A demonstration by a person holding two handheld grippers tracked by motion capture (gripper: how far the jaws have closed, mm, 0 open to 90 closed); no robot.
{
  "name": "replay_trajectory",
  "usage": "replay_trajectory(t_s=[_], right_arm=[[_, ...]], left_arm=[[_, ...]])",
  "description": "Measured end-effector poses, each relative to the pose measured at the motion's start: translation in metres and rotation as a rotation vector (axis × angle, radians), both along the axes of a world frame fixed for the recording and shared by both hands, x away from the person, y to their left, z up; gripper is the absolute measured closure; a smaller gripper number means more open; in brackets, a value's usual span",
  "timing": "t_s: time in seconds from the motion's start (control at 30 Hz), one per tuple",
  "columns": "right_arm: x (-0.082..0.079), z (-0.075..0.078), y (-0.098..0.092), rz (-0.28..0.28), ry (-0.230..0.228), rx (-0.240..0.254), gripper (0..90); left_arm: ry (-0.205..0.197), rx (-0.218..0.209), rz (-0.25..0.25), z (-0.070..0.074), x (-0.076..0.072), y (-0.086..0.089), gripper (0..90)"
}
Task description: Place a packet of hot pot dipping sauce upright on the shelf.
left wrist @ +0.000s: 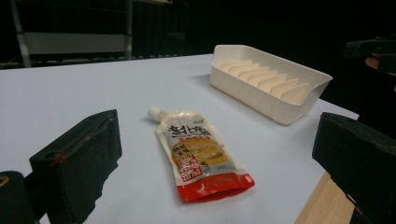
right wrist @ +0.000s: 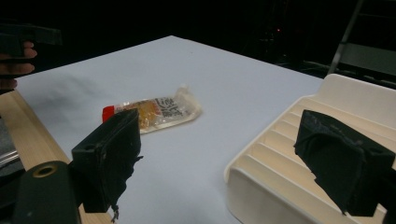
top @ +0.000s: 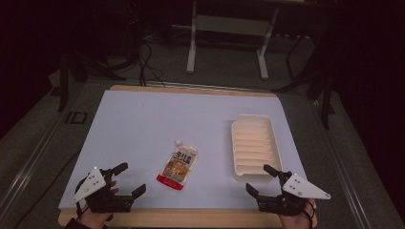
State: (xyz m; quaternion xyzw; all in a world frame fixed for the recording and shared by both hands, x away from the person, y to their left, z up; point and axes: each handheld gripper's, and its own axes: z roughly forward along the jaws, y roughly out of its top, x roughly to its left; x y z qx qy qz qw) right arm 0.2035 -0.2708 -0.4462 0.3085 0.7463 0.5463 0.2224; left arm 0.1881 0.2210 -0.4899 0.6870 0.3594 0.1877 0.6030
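A: Where's the pouch?

B: Flat on the white table top, cap end pointing away, between both grippers, touching neither. Ribbed tray sits to its right.

A: Jaws?

B: Left gripper spread wide, nothing in it, pouch ahead of its jaws and to its right. Right gripper also wide, empty, near the tray's front corner, pouch well off to its left.
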Motion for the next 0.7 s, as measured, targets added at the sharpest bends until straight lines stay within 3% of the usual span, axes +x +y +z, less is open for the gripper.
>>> replay_trajectory(t_s=[0.1,0.2,0.33,0.37,0.5,0.63,0.7], right_arm=[[0.000,0.001,0.001,0.018,-0.012,0.001,13.0],[-0.002,0.002,0.002,0.031,-0.059,-0.016,12.4],[-0.004,0.003,0.005,0.036,-0.034,-0.022,11.7],[-0.005,0.004,0.007,0.052,-0.011,-0.023,11.4],[-0.007,0.005,0.010,0.079,-0.019,-0.024,11.3],[-0.009,0.007,0.010,0.093,-0.028,-0.007,11.2],[-0.009,0.007,0.010,0.094,-0.027,-0.005,11.1]], left_arm=[[0.000,0.003,-0.003,0.000,0.000,-0.001,1.4],[-0.005,-0.004,-0.008,0.001,0.000,-0.002,1.4],[-0.009,0.020,-0.024,0.002,-0.001,-0.004,1.4],[-0.015,0.025,-0.059,0.005,-0.003,-0.009,1.4],[0.058,-0.007,-0.113,0.008,-0.005,-0.019,1.4],[0.118,0.027,-0.128,0.016,-0.003,-0.030,1.4],[0.121,0.056,-0.145,0.022,-0.002,-0.035,1.4]])
